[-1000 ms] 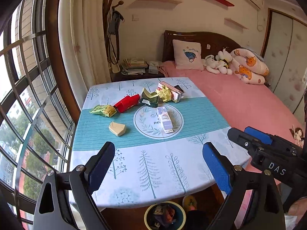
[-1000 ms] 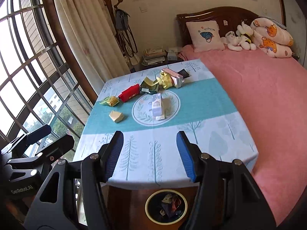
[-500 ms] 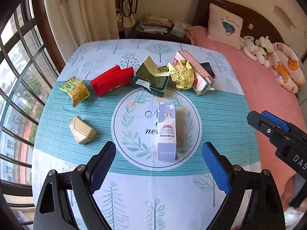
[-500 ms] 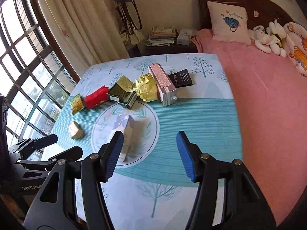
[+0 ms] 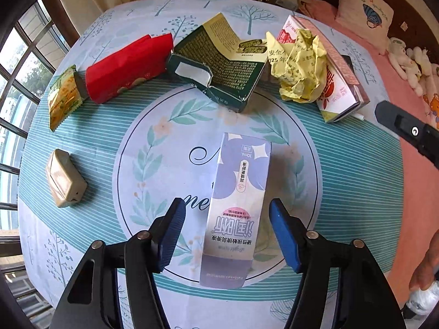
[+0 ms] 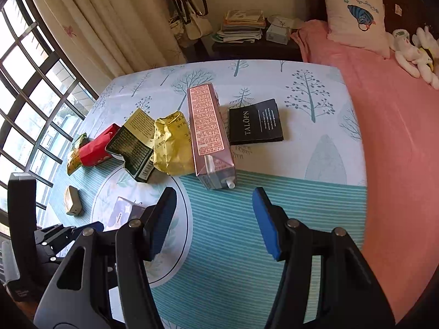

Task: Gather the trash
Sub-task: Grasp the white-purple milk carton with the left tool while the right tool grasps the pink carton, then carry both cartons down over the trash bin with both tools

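Here the lilac box (image 5: pixel 237 208) lies flat on the round leaf print in the middle of the table (image 5: pixel 343 164), its long side running away from the left camera. The left gripper (image 5: pixel 227 235) points steeply down over its near half, one blue pad on each side. The jaws have just been closing, with the box between them, but a gap shows at both pads and nothing is pinched.

Beyond the box a row of trash crosses the table. From the window side come a green snack wrapper (image 5: pixel 63 98), a red packet (image 5: pixel 129 68) touching it, a torn dark green carton (image 5: pixel 216 65) with its flap up, a crumpled yellow paper (image 5: pixel 299 65), and a pink-and-white carton (image 5: pixel 337 82) lying on its side against the paper. Apart from the row, near the window edge, sits a small beige box (image 5: pixel 64 179).

In the right view the right gripper (image 6: pixel 214 219) hangs above the striped teal band of the cloth, its jaws spread and empty. The pink carton (image 6: pixel 210 134) lies just ahead of it with its spout toward the camera. A black booklet (image 6: pixel 255 122) lies flat beside that carton, on the bed side.

A pink bed (image 6: pixel 397 137) runs along the table's right edge, with a pillow (image 6: pixel 354 13) and soft toys (image 6: pixel 414 52) at its head. Stacked papers (image 6: pixel 241 26) rest on a dark stand past the table, beside the curtain (image 6: pixel 109 27).
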Demonstrator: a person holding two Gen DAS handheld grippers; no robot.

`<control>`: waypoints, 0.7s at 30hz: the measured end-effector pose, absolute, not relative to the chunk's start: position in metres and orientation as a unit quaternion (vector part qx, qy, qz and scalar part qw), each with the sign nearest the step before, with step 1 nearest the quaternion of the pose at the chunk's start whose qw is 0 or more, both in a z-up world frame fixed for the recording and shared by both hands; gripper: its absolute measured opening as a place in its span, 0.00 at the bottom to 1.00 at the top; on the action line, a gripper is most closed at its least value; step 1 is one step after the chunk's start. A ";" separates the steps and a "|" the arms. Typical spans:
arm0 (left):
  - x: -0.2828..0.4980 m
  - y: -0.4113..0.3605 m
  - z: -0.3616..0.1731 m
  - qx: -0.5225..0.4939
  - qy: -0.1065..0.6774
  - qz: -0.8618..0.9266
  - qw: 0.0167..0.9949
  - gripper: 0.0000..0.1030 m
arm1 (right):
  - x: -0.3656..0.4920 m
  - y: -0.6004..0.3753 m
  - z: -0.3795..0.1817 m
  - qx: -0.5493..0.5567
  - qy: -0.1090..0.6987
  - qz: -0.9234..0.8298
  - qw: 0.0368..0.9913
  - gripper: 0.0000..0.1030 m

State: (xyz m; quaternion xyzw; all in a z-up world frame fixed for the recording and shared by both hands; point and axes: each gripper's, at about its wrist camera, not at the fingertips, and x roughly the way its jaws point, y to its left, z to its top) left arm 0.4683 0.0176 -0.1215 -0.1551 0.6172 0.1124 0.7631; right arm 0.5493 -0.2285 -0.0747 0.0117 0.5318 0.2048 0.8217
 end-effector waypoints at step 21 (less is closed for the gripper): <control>0.478 0.039 -0.083 -0.211 0.553 0.165 0.789 0.33 | 0.590 -0.207 -0.112 -0.012 0.536 0.193 0.822 0.36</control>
